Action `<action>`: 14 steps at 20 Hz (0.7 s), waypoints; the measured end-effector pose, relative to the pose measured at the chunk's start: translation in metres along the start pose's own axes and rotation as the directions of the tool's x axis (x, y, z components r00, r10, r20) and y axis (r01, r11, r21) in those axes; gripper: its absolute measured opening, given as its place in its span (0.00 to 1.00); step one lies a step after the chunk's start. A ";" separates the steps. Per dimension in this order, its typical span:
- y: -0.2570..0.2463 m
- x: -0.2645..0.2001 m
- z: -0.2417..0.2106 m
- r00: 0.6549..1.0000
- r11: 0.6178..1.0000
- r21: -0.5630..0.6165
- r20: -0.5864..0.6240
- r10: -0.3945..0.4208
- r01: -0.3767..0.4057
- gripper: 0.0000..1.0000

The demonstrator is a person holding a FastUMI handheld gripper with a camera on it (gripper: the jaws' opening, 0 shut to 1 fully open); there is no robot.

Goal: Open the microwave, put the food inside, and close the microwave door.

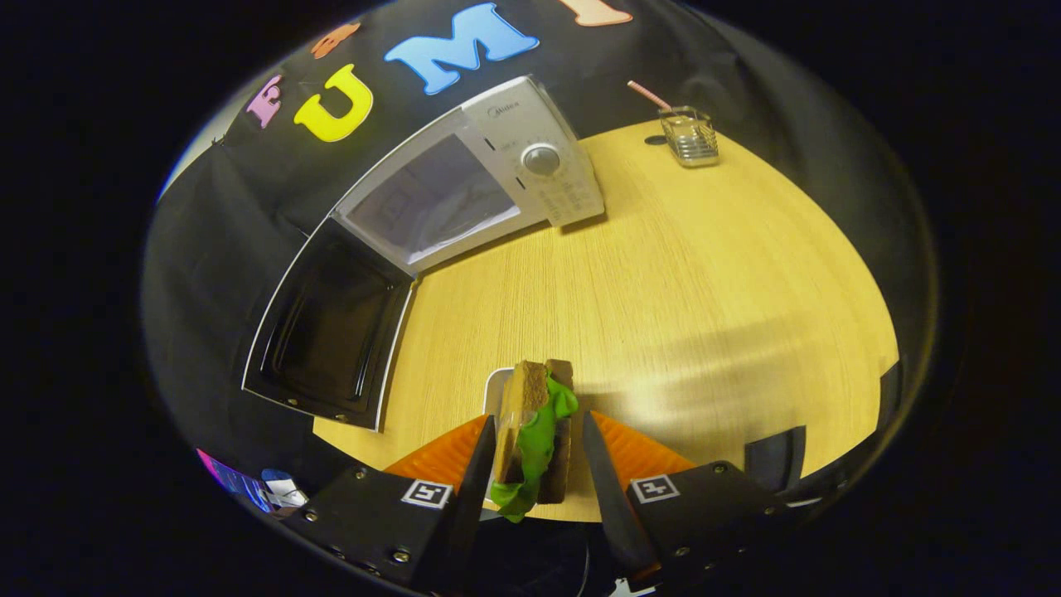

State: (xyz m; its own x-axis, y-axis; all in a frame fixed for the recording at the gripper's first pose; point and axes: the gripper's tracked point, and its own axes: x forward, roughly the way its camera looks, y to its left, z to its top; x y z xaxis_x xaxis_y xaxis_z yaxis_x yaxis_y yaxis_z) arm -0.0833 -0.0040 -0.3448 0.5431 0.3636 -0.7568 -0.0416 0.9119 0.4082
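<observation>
Sandwich [535, 435] upright between fingers of gripper [535, 464], long axis pointing ahead; fingers seem closed on both its sides. Microwave [472, 178] well ahead and leftward across table [704, 274], door [327, 327] swung open, cavity facing gripper.

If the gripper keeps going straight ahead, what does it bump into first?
Probably the sandwich, already between the fingers of the gripper, though contact is unclear. Beyond it lies bare table; the microwave sits off to the side.

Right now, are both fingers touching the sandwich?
Cannot tell. In the gripper view the sandwich stands between the gripper's fingers; one looks against it, a thin gap seems beside the other.
</observation>
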 end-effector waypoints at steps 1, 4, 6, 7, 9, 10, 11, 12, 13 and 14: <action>0.000 0.006 -0.005 1.000 1.000 0.007 -0.022 0.004 -0.004 0.64; -0.002 0.017 -0.013 0.998 1.000 -0.007 -0.067 -0.004 0.003 0.63; 0.004 0.016 -0.018 0.996 1.000 -0.018 -0.089 0.013 -0.015 0.50; 0.006 0.013 -0.017 0.996 1.000 -0.024 -0.087 0.015 -0.017 0.42; 0.008 0.012 -0.018 0.996 0.998 -0.068 -0.087 0.011 -0.017 0.34; 0.012 0.010 -0.016 0.997 0.996 -0.089 -0.079 0.018 -0.025 0.25; 0.017 0.007 -0.015 0.998 0.994 -0.107 -0.064 0.023 -0.029 0.26; 0.023 0.004 -0.012 0.999 0.993 -0.117 -0.045 0.027 -0.032 0.26; 0.028 -0.001 -0.008 0.999 0.993 -0.114 -0.024 0.035 -0.037 0.26; 0.038 -0.007 -0.002 0.998 0.994 -0.087 -0.001 0.065 -0.065 0.25</action>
State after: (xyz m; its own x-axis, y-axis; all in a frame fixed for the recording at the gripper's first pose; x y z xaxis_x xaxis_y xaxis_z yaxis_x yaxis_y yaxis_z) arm -0.0899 0.0287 -0.3248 0.5385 0.4222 -0.7292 -0.1492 0.8995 0.4106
